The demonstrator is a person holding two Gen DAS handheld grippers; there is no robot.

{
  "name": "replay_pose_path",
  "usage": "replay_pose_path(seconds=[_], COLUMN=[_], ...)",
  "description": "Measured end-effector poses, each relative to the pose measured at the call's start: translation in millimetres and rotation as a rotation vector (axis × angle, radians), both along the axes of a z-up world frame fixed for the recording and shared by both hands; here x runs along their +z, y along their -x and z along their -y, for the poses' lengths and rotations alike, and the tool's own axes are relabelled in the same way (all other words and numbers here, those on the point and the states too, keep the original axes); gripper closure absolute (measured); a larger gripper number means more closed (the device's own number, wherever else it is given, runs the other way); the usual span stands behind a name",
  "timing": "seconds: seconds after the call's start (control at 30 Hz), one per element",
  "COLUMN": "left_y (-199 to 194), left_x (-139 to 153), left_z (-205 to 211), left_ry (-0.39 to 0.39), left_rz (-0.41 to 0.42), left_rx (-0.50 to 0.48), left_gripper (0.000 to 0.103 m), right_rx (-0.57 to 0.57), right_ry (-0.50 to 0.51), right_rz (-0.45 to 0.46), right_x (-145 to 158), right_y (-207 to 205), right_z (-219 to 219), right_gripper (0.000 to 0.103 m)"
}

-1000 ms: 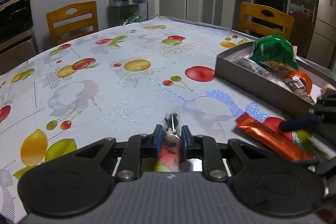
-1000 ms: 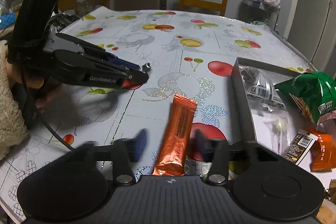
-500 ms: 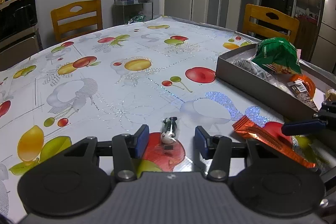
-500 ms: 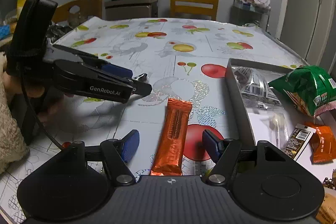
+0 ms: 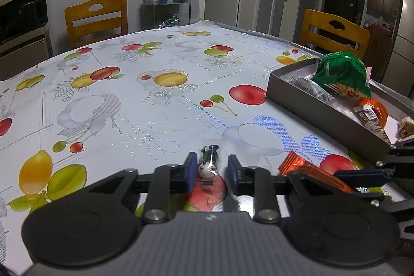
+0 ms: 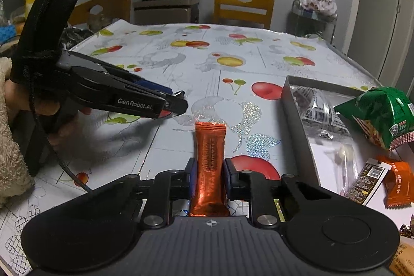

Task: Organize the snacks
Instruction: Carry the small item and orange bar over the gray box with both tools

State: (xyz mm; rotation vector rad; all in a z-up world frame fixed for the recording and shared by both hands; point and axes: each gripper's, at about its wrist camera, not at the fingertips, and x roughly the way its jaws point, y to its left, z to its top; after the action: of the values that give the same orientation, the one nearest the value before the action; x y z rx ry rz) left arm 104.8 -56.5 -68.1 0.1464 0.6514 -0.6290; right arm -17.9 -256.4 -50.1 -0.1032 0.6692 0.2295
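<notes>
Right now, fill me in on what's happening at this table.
A person works a gripper in each hand. The right gripper has just closed on the orange snack bar lying beside the grey box. The left gripper has just narrowed its jaws around a small wrapped candy, a gap showing on one side. The box already holds a green bag and other packets.
</notes>
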Motion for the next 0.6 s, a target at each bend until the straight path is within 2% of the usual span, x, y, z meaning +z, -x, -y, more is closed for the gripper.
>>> replay_pose_path(seconds=[0.23,0.6], left_y=[0.5,2.6], left_x=[0.2,7.6], left_z=[0.3,-4.4], left_ry=[0.002,0.012], left_rz=[-0.001,0.036], left_rx=[0.001,0.021], left_gripper=[0.088,0.089], right_rx=[0.015,0.048], right_ry=[-0.011,-0.044], right_rz=[0.061,0.098], right_x=[12.1,26.0], right_y=[8.2,22.0], right_z=[1.4,7.4], right_gripper=[0.08,0.08])
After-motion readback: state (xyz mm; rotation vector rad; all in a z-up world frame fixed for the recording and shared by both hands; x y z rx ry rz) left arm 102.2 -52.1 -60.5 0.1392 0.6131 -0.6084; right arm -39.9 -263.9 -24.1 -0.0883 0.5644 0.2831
